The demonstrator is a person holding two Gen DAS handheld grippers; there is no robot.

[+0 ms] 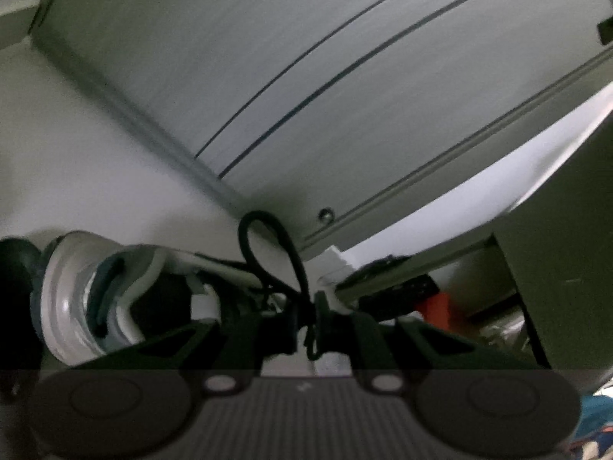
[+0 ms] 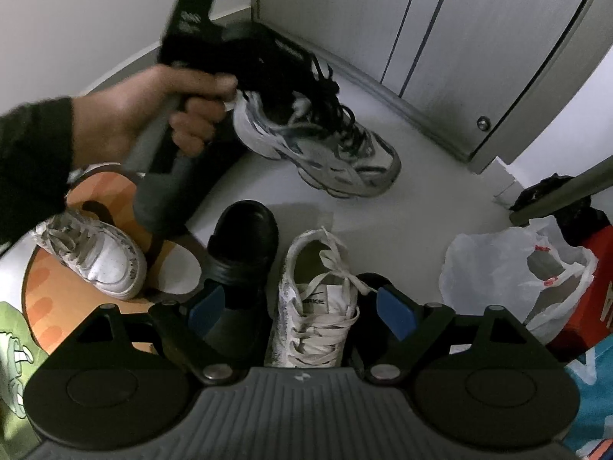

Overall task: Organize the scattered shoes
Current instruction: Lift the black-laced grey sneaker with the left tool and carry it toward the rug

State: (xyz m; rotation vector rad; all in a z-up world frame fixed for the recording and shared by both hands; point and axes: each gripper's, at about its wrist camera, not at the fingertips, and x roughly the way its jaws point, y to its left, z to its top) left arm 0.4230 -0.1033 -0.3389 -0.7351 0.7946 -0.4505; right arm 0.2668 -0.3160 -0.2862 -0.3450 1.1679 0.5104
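My left gripper (image 2: 268, 76) is clamped on the grey trainer (image 2: 325, 142), lifted at twelve o'clock, toe pointing four o'clock. My right gripper (image 2: 302, 306) gapes empty over the white sneaker (image 2: 314, 299), whose long axis runs twelve-to-six between the jaws, so right is nearer.

The left wrist view sits low and close behind the left claw (image 1: 314, 322), looking nearly level at the grey cabinet doors (image 1: 306, 76), tilted and blurred. The right wrist view looks steeply down from above the right claw (image 2: 302, 306) onto the floor (image 2: 440, 191). Both views share the grey-and-white sneaker (image 2: 329, 142) with black laces (image 1: 268, 253), the doors and the red box (image 1: 436, 306).
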